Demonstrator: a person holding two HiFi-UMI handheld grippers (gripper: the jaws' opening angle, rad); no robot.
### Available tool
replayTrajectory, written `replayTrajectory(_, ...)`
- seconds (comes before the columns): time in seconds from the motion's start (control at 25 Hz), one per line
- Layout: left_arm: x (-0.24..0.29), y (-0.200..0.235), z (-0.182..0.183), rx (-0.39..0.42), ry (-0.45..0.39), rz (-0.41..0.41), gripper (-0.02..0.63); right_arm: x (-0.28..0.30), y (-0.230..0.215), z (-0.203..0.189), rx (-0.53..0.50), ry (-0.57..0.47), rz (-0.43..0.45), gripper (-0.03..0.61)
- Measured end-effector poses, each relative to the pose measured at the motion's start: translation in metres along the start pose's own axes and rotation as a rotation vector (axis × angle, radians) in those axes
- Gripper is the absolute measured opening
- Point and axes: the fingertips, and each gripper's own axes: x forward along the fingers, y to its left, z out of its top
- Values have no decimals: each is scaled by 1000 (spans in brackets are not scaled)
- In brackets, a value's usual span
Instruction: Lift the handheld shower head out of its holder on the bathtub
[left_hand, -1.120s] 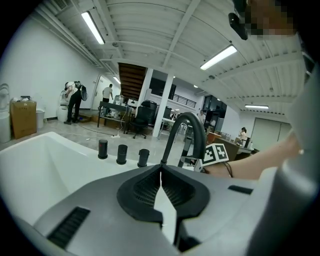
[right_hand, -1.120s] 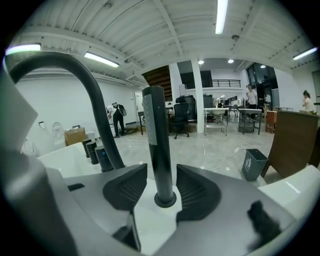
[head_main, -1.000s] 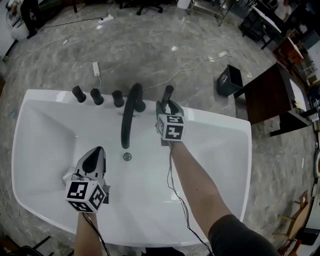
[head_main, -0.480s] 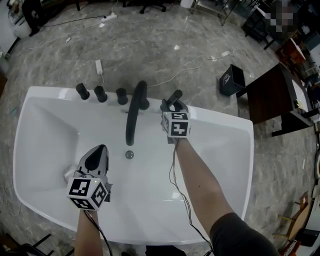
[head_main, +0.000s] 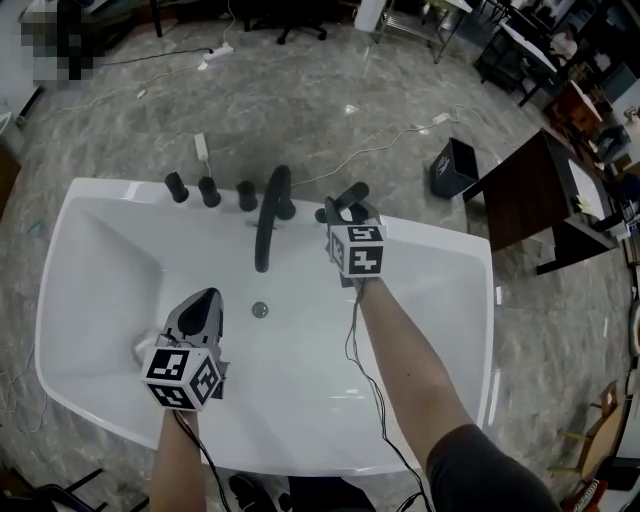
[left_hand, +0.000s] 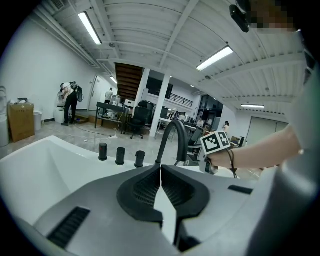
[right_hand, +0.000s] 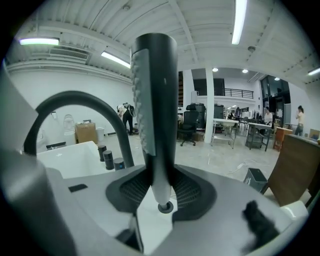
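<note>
The black handheld shower head (head_main: 351, 195) stands upright in my right gripper (head_main: 345, 212), at the far rim of the white bathtub (head_main: 110, 192). In the right gripper view its handle (right_hand: 156, 110) sits between the pads, its lower tip just above a small dark ring, the holder (right_hand: 164, 207). These jaws have just been closing and are now shut on the handle. My left gripper (head_main: 206, 298) hovers over the tub's left half, shut with nothing in it (left_hand: 161, 172).
A black arched spout (head_main: 268, 225) rises left of the shower head, with three black knobs (head_main: 210, 190) further left on the rim. The drain (head_main: 260, 310) lies in the tub floor. A dark table (head_main: 530, 190) and a black bin (head_main: 455, 165) stand right.
My right gripper closed on the shower head's handle and rose with it off the rim. The left gripper drifted slightly up and stayed shut.
</note>
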Motion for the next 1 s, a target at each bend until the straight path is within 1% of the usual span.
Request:
replayTrajectory(0.28,-71,-21,15,18,-18,-25,15,-83,27,46,-15,-54,-8,140)
replayTrajectory(0.4,-108,-29,25,19,-50,-38,15,-127,39,62,5,-83,-31,140)
replayTrajectory(0.6,-166,-39,28,35,-60,-67,15,-202,69,88,18,-141,-52,140)
replayTrajectory(0.72,-201,-47,25,42,-65,-96,15,-246,92,92,17,-161,-63,140)
replayTrajectory(1.0,-280,-60,2,53,-57,-149,15,-347,151,87,23,-196,-72,140)
